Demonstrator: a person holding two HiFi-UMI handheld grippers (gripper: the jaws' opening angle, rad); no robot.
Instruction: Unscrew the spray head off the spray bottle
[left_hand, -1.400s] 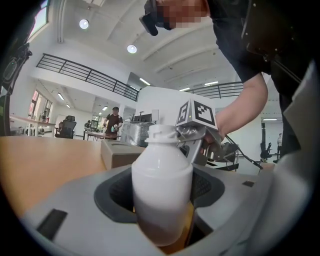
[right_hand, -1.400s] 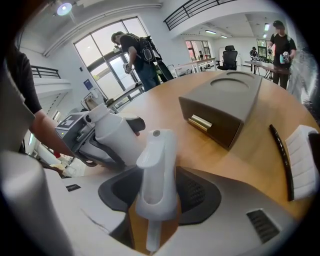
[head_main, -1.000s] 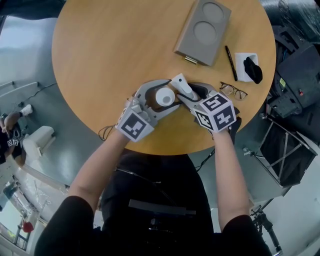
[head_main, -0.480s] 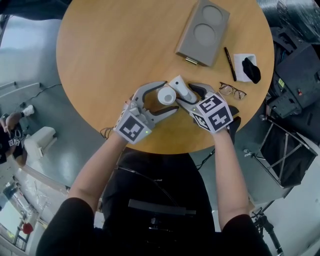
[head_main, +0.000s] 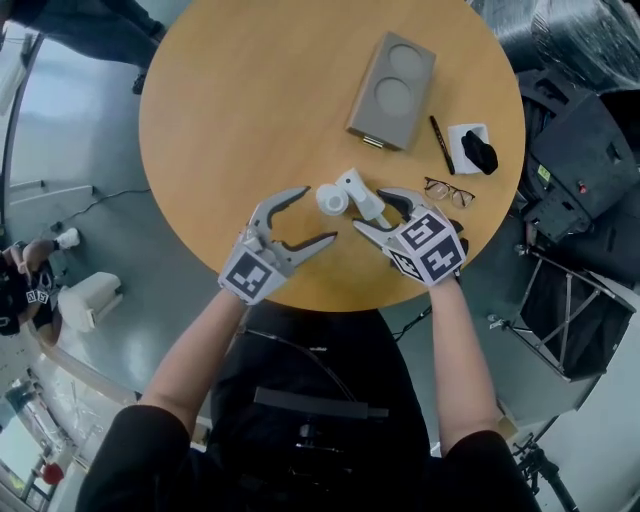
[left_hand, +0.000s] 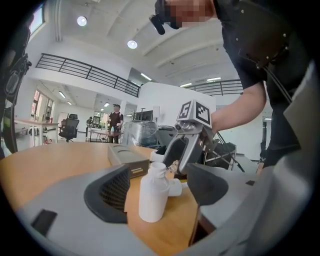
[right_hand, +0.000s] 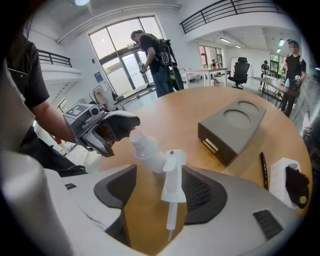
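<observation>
Here, I hold both grippers with jaws spread wide: the white bottle (head_main: 332, 199) stands uncapped on the round table (head_main: 250, 100) just off the left gripper (head_main: 312, 214), the spray head (head_main: 362, 194) loose between the right gripper (head_main: 372, 210)'s jaws.

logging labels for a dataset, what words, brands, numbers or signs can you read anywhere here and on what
No readable text in any view.
Spray bottle and spray head: plain white, no print.
Grey box: a small pale tag on its end, too small to read.
Marker cubes: black-and-white square patterns, no words or numbers.
</observation>
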